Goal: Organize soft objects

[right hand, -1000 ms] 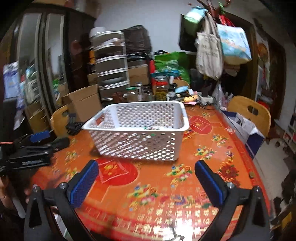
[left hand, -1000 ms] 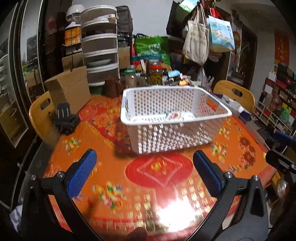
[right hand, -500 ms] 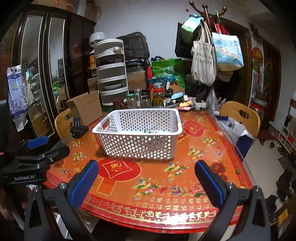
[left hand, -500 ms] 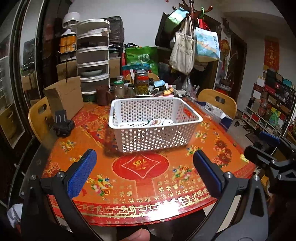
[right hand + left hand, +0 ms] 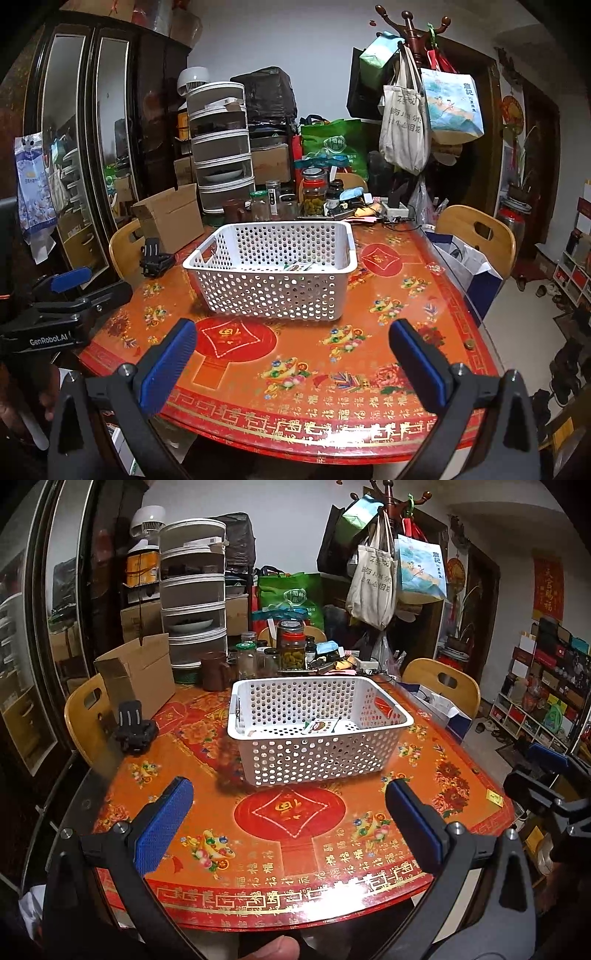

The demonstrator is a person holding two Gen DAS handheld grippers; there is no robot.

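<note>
Right now I see a cluttered far edge of the table (image 5: 295, 834): glass jars (image 5: 292, 646), a brown mug (image 5: 214, 672), an open cardboard box (image 5: 136, 675) at the far left, and a black clip-like gadget (image 5: 135, 727) just near of that box. Wooden chairs (image 5: 439, 681) stand at the left and right sides. Nothing lies between my fingers and the basket (image 5: 317, 734).

My left gripper (image 5: 288, 812) hangs over the near table edge with its blue pads wide apart and nothing between them. My right gripper (image 5: 291, 350) is spread the same way, also empty, off to the right of the left one.

The white perforated basket sits mid-table, well beyond both sets of fingertips. Inside it lie a few flat packets (image 5: 321, 725) on the bottom and a red one (image 5: 384, 704) leaning against the right wall.
</note>
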